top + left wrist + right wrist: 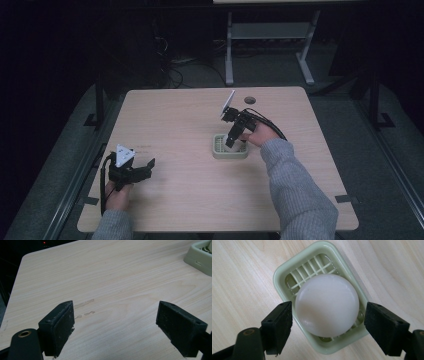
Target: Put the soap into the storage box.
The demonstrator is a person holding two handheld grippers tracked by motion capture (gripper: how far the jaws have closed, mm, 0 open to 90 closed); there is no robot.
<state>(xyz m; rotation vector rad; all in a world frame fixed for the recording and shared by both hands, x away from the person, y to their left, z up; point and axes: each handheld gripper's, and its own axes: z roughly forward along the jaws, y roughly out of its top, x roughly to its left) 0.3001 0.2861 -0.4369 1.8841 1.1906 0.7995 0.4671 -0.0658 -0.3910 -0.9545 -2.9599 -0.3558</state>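
A round white soap (pixel 327 303) lies in a pale green slatted soap dish (pixel 287 267) near the middle of the wooden table (pixel 190 115). My right gripper (pixel 328 308) points down over it, open, one jaw on each side of the soap with a small gap at each. In the high view the right gripper (pixel 234 135) hangs over the dish (pixel 218 152). My left gripper (pixel 149 167) is held low over the table's front left, open with nothing between its jaws (pixel 116 315). The dish's corner (pixel 200 257) lies far to its right.
Faint tape marks (pixel 85 303) lie on the wood ahead of the left gripper. A cable hole (pixel 250 100) sits near the table's far edge. Behind the table stand the legs of another desk (pixel 229 55) and floor cables (pixel 170 65).
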